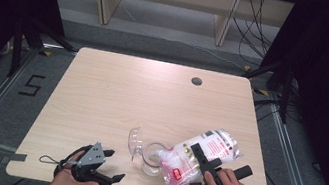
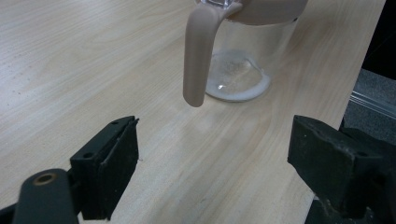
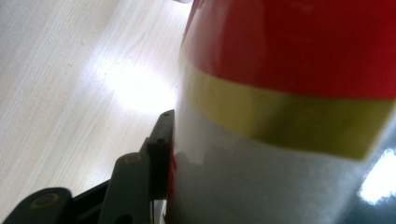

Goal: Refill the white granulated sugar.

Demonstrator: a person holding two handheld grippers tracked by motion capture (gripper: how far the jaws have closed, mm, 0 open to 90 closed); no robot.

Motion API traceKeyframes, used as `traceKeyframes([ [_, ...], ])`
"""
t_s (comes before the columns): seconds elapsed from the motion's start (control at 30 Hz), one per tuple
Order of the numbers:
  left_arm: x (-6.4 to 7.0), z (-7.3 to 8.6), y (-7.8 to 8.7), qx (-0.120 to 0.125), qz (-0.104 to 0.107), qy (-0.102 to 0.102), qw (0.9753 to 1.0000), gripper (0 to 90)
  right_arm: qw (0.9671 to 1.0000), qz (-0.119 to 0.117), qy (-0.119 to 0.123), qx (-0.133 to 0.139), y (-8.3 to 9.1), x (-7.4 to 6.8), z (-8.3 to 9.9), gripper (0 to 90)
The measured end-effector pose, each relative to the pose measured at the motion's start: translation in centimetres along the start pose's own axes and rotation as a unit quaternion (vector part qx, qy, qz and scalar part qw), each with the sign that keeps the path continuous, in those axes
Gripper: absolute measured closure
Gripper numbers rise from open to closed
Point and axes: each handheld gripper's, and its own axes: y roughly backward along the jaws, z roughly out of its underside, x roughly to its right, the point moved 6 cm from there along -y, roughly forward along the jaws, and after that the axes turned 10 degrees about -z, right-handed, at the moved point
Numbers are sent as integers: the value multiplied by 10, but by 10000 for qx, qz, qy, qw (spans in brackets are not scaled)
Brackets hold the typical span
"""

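A clear glass pitcher (image 1: 153,159) with a beige handle (image 2: 198,51) stands near the table's front edge. A thin layer of white powder (image 2: 232,88) covers its bottom. My right gripper (image 1: 219,162) is shut on a plastic bag (image 1: 203,152) of white grains with a red label. The bag is tilted, its low end over the pitcher's mouth. In the right gripper view the bag (image 3: 289,107) looms close, red, yellow and white, with one black finger (image 3: 160,140) pressed against it. My left gripper (image 1: 115,165) rests open left of the pitcher, nothing between its fingers (image 2: 114,158).
A clear lid (image 1: 134,141) lies just left of the pitcher. The wooden table (image 1: 116,94) has a round cable hole (image 1: 197,81) at the back right. Its front edge runs close under both hands. Black curtains and floor rails flank the table.
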Motion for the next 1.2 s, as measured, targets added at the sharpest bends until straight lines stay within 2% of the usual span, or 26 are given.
traceKeyframes([
  [0.1,0,0,0,-12,-3,-1,10000,159,10000,46,-60,33,0,-1,0,542],
  [0.13,0,0,1,-60,42,-20,10000,159,10000,70,-9,34,-1,0,0,543],
  [0.2,0,0,0,-11,-5,2,10000,159,10000,39,40,13,-1,-1,0,543],
  [0.4,0,0,0,-9,-4,2,10000,159,10000,-43,-27,-4,-1,-3,1,544],
  [0.63,0,0,0,-10,-2,1,10000,159,10000,32,10,-2,-1,-2,1,545],
  [0.67,2,1,0,-30,-5,150,9999,159,10000,2,12,-20,-1,-2,1,545],
  [0.7,2,0,0,-25,-6,115,9999,159,10000,7,42,-27,-1,-2,1,545],
  [0.73,0,0,0,-11,-3,-7,10000,159,10000,-14,46,-29,-1,-2,2,545],
  [0.87,0,0,0,-13,-6,2,10000,159,10000,-26,15,-48,-1,-3,2,546],
  [0.93,2,1,0,-32,-3,125,9999,159,10000,-8,50,-38,-1,-3,2,547],
  [0.97,0,0,0,-10,0,-3,10000,159,10000,-1,49,-50,-1,-3,1,546],
  [1.2,0,0,0,-13,-3,-2,10000,159,9999,-2,94,-40,-2,-3,0,547],
])
